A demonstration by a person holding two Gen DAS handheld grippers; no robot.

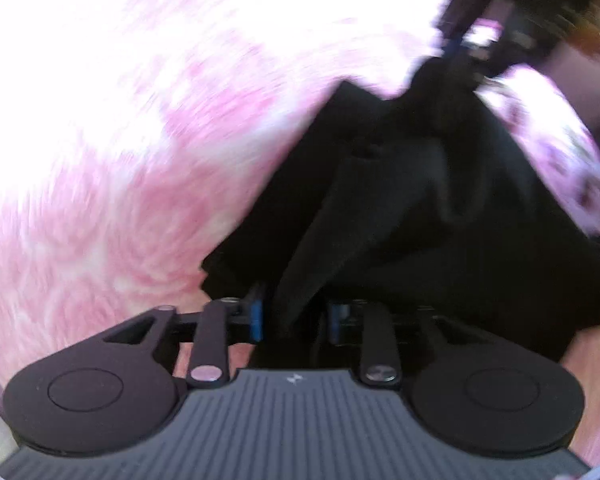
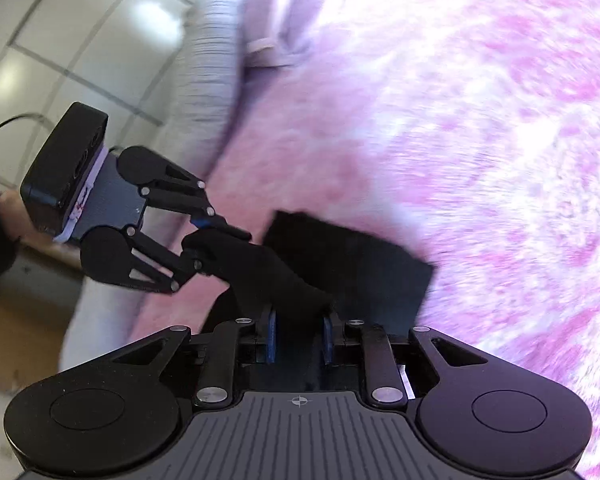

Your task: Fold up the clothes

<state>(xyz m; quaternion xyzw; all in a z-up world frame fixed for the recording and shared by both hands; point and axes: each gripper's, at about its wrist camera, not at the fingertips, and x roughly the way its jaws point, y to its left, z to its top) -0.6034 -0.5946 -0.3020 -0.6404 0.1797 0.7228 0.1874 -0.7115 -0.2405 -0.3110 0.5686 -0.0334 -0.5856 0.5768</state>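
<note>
Black garment lies on a pink patterned bed cover, partly folded: in the right wrist view a flat squared panel rests on the cover, with a raised ridge of cloth running from it toward both tools. Both views are motion-blurred.

Left hand-held gripper: a fold of the black cloth passes up between its blue pads. The jaws stand partly apart; whether the pads actually press the cloth cannot be told from its own view. In the right wrist view the same tool shows its tips close together at the end of the cloth ridge, which looks like a pinch, but blur leaves it unsure. It points steeply down at the bed.

Right hand-held gripper: black cloth fills the gap between its blue pads, jaws narrow. Probably clamped on the garment, though contact at the pads is not clearly seen. It tilts down toward the cover at a slant.

Judgement: the two tools hold opposite ends of one edge so the cloth stays taut and can be laid over the flat panel as a fold.

A person's hand shows behind the left tool's body.
</note>
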